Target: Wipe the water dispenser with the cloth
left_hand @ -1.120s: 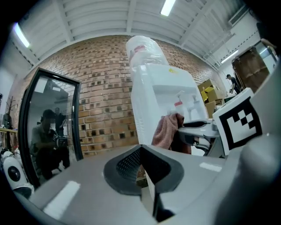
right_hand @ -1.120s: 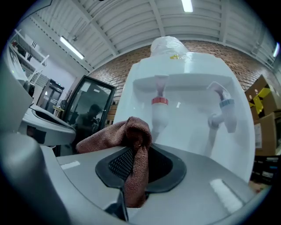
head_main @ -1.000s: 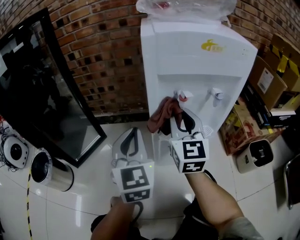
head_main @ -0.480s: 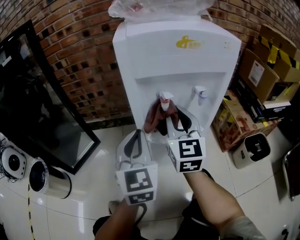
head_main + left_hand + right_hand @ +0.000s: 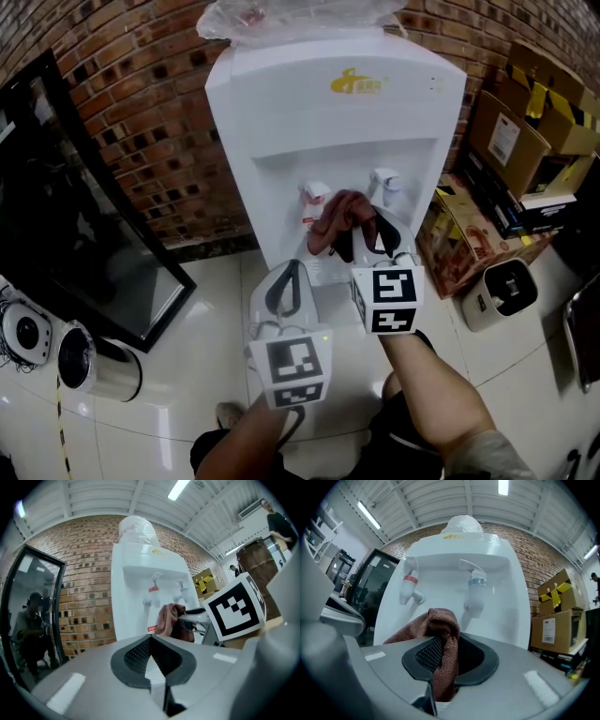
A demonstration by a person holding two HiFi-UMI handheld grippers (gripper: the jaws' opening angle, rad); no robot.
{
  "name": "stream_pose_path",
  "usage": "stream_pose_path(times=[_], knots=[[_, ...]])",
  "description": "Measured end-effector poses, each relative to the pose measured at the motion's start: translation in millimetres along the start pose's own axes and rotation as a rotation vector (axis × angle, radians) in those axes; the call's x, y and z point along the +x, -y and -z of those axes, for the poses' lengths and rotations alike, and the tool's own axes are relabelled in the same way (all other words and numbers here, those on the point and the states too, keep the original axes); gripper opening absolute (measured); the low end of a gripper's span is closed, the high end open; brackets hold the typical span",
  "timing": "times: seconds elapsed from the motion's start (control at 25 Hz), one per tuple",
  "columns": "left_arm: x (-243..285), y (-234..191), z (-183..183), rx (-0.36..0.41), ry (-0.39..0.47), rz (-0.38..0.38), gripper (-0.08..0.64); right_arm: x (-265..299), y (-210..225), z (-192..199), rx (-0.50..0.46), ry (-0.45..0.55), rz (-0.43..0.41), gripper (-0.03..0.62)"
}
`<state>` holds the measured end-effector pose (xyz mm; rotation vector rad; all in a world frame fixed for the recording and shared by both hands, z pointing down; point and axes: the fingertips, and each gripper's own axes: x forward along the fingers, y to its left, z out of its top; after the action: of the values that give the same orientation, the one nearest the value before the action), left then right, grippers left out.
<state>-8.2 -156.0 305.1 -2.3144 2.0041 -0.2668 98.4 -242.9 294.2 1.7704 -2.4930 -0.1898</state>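
The white water dispenser stands against the brick wall, with a red tap and a blue tap in its recess. My right gripper is shut on a brown-red cloth, which sits just below and between the two taps. In the right gripper view the cloth hangs over the closed jaws, in front of the dispenser. My left gripper is lower and to the left, shut with nothing in it, a little short of the dispenser. The left gripper view shows the cloth to its right.
A black glass-door cabinet stands at the left, with a metal canister on the floor by it. Cardboard boxes and a small white appliance crowd the right side. A plastic bag covers the dispenser's top.
The right gripper has carried the cloth rightward across the recess, from left of the red tap to between the taps. The left gripper has drifted right alongside it.
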Motion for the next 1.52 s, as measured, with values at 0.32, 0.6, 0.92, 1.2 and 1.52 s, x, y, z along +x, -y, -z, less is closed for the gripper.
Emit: stream_pose_path(times=[0.32, 0.6, 0.92, 1.2, 1.52], knots=[[10, 32, -2, -0.012, 0.008, 0.059, 0.000, -8, 55, 10, 0.034, -0.037, 0.122, 0.091], [19, 55, -2, -0.026, 0.012, 0.095, 0.000, -19, 69, 6, 0.020, -0.038, 0.139, 0.089], [22, 82, -7, -0.052, 0.030, 0.141, 0.000, -38, 84, 0, -0.020, -0.033, 0.144, 0.089], [24, 103, -10, -0.075, 0.040, 0.180, 0.000, -52, 116, 6, -0.024, -0.059, 0.213, 0.089], [27, 126, -1, -0.059, 0.020, 0.217, 0.000, -48, 127, 21, -0.027, -0.092, 0.193, 0.089]])
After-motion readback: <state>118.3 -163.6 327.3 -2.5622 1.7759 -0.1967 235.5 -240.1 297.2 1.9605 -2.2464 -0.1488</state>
